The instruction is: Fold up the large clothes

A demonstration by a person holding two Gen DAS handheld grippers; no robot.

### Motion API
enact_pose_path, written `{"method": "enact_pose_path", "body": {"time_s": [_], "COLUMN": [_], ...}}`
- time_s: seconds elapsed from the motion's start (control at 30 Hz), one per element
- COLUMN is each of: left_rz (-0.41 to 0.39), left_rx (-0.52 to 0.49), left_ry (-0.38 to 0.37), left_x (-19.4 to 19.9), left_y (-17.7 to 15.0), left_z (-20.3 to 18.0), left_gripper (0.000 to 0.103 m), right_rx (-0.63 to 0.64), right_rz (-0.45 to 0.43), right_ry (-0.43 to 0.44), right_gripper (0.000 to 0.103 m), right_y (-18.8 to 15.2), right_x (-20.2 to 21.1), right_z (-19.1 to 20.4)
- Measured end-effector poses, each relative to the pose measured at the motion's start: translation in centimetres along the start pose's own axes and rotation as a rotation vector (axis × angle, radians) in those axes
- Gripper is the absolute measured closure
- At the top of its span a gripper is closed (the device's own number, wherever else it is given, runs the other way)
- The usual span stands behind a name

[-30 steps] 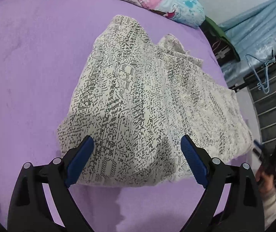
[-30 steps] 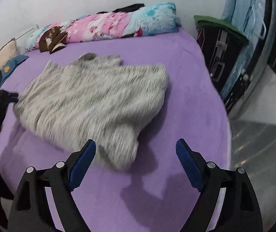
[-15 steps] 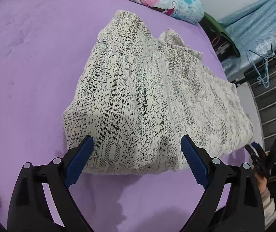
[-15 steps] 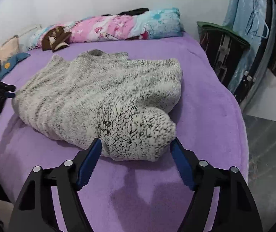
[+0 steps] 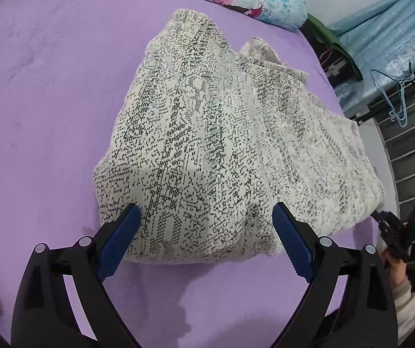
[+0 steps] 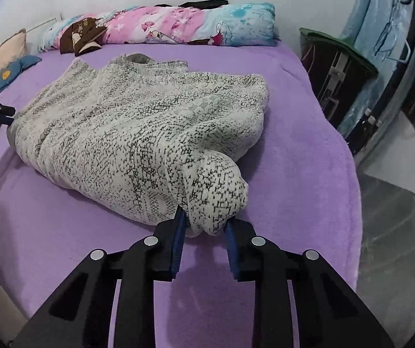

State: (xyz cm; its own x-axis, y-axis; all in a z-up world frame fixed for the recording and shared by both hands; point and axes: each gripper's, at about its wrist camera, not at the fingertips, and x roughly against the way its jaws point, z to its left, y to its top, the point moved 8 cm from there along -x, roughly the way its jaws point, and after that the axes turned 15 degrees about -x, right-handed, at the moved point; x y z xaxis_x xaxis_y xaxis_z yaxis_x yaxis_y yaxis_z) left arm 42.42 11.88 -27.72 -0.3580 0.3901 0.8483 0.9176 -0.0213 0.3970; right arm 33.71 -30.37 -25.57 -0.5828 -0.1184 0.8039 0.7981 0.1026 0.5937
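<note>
The knitted sweater [image 6: 137,127] was found lying in a loose heap across the middle of the purple bed [image 6: 309,156], with its long axis running roughly from one hand-held gripper to the other. One bunched corner of the knit was pinched in the right hand-held gripper [image 6: 204,232], whose blue pads were drawn in against the fabric from both sides (the wad filled the narrow gap between them). That corner was at the bed's near edge in the right wrist view, the bulk of the garment extending away and to the left.

The left hand-held gripper [image 5: 206,240] was held wide apart and nothing was gripped; the sweater's opposite near edge [image 5: 196,249] was seen directly ahead of it, between and just beyond its fingertips. The fabric there was not yet enclosed.

The coming move was judged to hinge on this: with the right end already secured, a short forward advance of the left hand-held gripper onto the edge straight ahead would be needed before the garment could be lifted and spread along its length.
</note>
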Motion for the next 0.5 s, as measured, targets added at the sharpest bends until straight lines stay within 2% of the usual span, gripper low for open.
{"method": "enact_pose_path", "body": {"time_s": [0.17,0.2,0.23,0.3,0.33,0.43,0.5], "left_rz": [0.007,0.005,0.009,0.012,0.009,0.012,0.013], "left_rx": [0.012,0.015,0.016,0.030,0.031,0.024,0.034], "left_ry": [-0.003,-0.005,0.000,-0.004,-0.004,-0.002,-0.004], "left_x": [-0.3,-0.3,-0.3,-0.5,-0.4,-0.3,-0.3], "left_y": [0.0,0.0,0.0,-0.1,-0.1,0.0,0.1], "left_z": [0.4,0.4,0.6,0.8,0.7,0.6,0.6], "left_gripper": [0.015,0.015,0.015,0.015,0.015,0.015,0.015], "right_rx": [0.017,0.007,-0.032,-0.260,-0.278,-0.186,-0.160], "right_rz": [0.030,0.019,0.003,0.000,-0.044,-0.062,-0.048], "right_ry": [-0.008,-0.057,-0.211,-0.159,-0.150,-0.095,-0.015], "right_gripper": [0.079,0.100,0.102,0.102,0.102,0.102,0.096], "right_y": [0.0,0.1,0.4,0.5,0.8,1.0,1.1], "right_x": [0.4,0.5,0.6,1.7,3.3,5.0,5.0], "right_z": [-1.2,-2.1,-5.2,-10.2,-11.0,-8.8,-6.5]}}
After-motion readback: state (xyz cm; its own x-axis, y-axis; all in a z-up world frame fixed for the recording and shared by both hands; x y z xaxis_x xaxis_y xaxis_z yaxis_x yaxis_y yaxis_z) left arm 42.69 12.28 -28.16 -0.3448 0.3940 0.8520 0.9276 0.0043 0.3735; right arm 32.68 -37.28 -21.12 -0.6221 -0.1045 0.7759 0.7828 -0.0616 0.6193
